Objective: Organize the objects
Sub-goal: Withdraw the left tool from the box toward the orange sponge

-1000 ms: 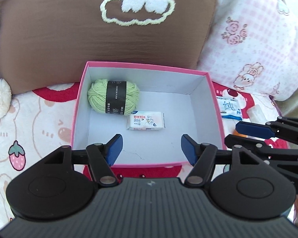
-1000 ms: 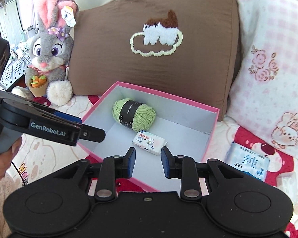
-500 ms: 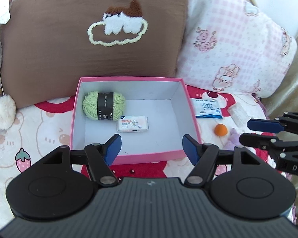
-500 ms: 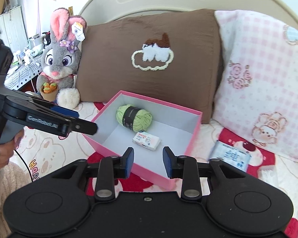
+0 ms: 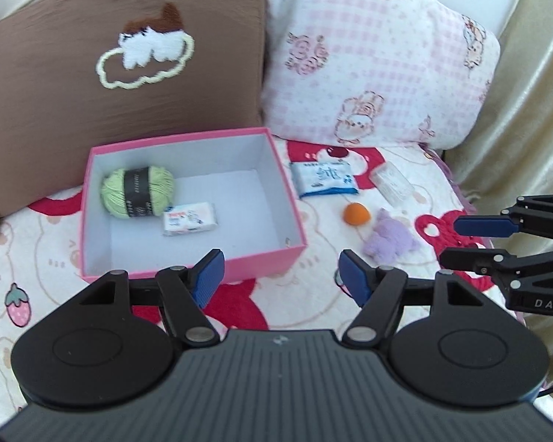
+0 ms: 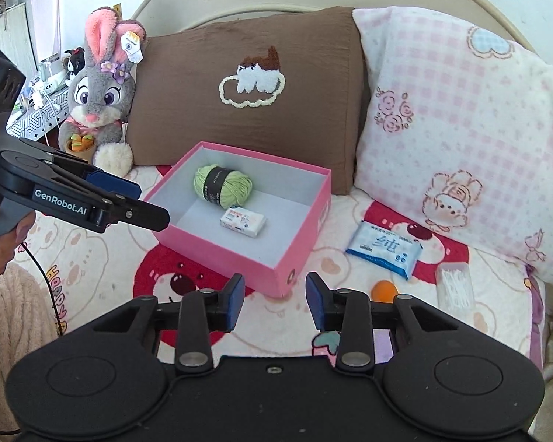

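Ahead, pink box [image 6: 239, 254] lies beyond both empty jaws.

Ahead of the left gripper [image 5: 278, 276] fingers the pink box [image 5: 272, 261] near wall blocks a low path, w/ its right half free past the yarn ball [image 5: 138, 193] & soap pack [image 5: 190, 218], while open blanket [image 6: 350, 258] lies right of the right gripper [image 6: 275, 300] fingers up to the tissue pack [image 6: 385, 245] & orange ball [image 6: 384, 290].

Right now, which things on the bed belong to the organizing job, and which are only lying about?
Job:
pink box
green yarn and small white pack, both in the box
blue tissue pack, orange ball, clear packet, purple plush, all outside the box

Lying about:
rabbit toy
brown pillow
pink pillow
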`<state>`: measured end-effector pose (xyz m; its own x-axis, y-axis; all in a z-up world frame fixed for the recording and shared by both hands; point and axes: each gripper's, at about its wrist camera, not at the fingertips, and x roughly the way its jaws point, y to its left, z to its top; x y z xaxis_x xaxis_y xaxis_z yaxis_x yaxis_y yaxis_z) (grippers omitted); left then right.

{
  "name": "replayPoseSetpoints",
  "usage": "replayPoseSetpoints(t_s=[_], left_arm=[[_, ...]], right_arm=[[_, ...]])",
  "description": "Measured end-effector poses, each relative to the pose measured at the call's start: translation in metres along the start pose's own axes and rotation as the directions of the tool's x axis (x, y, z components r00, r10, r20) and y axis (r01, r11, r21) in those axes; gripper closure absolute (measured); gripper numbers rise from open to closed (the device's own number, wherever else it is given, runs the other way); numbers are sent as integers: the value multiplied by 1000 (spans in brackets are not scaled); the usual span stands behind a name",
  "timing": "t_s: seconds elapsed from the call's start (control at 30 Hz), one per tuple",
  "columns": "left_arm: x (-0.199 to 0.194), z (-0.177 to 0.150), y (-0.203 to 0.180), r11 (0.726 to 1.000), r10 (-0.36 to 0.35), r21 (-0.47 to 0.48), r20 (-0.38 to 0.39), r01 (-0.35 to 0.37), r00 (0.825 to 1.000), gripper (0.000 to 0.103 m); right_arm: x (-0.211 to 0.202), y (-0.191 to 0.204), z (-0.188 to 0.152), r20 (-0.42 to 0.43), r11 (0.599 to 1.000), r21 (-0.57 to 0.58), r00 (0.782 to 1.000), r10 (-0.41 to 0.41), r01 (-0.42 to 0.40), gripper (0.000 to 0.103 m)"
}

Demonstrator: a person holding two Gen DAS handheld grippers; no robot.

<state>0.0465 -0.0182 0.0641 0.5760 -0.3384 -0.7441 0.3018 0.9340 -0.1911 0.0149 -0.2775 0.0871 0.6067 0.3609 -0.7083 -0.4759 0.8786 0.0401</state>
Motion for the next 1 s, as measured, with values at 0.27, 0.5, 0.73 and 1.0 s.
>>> replayPoseSetpoints(t_s=[0.27,0.5,0.73,1.0], left_arm=[[20,-8,-40,996,-29,80,-31,31,999,35],[55,-13,-71,993,-49,100,-78,57,996,35],[85,-14,-91,991,-66,108,-72,73,995,36],[120,2,-114,987,-99,126,-32,102,995,37]], right_arm=[[-3,-21,-25,3,999,53,1000,-13,12,60],[5,-33,-43,12,997,49,998,-63,62,60],[24,-46,-59,-3,995,49,996,-91,91,60],[57,-75,-73,18,990,83,993,-117,115,60]])
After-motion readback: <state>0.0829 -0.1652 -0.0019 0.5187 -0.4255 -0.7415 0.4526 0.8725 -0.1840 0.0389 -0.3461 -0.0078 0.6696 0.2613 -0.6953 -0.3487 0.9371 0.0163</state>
